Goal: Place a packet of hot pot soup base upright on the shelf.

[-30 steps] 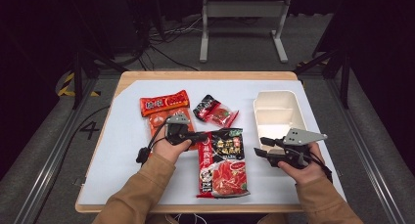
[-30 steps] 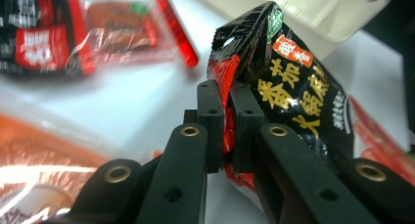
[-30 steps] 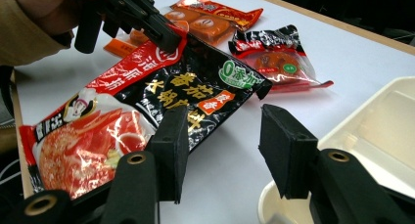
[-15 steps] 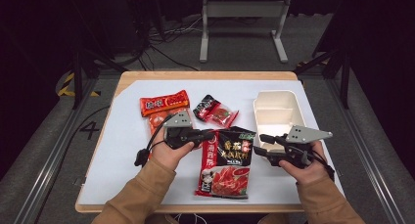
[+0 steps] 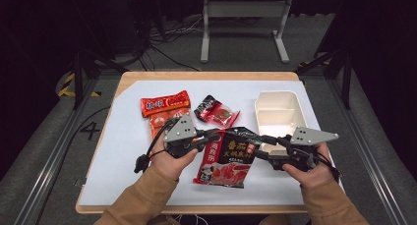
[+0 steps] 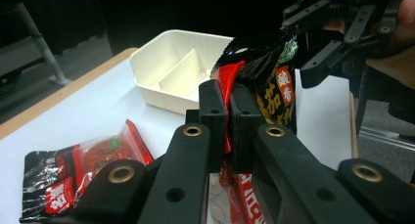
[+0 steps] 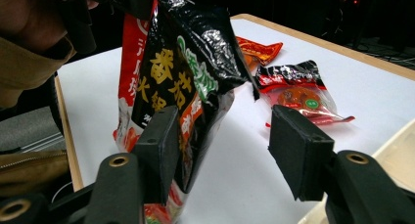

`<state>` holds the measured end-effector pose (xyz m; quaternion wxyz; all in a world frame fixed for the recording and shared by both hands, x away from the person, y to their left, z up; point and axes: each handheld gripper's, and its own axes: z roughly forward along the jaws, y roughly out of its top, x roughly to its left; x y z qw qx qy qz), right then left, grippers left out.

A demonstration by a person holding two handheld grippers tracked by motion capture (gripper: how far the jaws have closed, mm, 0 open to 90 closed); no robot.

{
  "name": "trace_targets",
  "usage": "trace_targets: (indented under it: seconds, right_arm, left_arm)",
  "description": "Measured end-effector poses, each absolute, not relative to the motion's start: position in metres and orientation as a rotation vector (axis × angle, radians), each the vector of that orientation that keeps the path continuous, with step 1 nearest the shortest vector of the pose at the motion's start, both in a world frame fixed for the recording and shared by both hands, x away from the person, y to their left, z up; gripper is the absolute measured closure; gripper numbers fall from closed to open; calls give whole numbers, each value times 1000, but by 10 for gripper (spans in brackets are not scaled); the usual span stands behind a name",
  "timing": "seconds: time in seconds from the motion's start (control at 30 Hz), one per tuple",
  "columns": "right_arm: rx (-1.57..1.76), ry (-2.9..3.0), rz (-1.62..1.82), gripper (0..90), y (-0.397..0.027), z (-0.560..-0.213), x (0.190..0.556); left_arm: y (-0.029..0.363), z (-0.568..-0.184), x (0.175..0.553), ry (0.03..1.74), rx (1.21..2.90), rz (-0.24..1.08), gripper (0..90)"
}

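Observation:
A large red and black sauce packet [image 5: 228,158] hangs tilted above the white mat, its lower end near the mat. My left gripper [image 5: 214,134] is shut on the packet's upper left edge; in the left gripper view the pads [image 6: 214,111] pinch the red seam of the packet [image 6: 271,82]. My right gripper [image 5: 263,146] is at the packet's right edge. Its jaws have just been opening. In the right gripper view the packet [image 7: 181,72] rests against one pad [image 7: 159,145], and the other pad [image 7: 298,150] stands well clear of it.
A white divided tray [image 5: 278,112] stands at the right of the mat. An orange snack packet [image 5: 164,104] and a small red and black packet [image 5: 216,112] lie behind the grippers. The wooden table edge [image 5: 196,209] runs along the front.
The left gripper has risen and lifted the large packet's top off the mat. The right gripper's jaws have spread apart and let go of the packet's right edge.

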<state>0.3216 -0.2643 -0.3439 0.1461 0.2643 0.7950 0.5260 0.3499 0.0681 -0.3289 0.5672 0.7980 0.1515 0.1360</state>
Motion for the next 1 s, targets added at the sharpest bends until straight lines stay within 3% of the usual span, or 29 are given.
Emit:
trace_targets:
  seconds: [0.6,1.0]
  right_arm:
    - [757,2286,1564,363,-234,-343,343]
    - [756,2375,1597,475,-222,-339,357]
  left_arm:
    - [73,-326,349,363,1819,358,869]
    - [77,-327,347,379,1791,359,868]
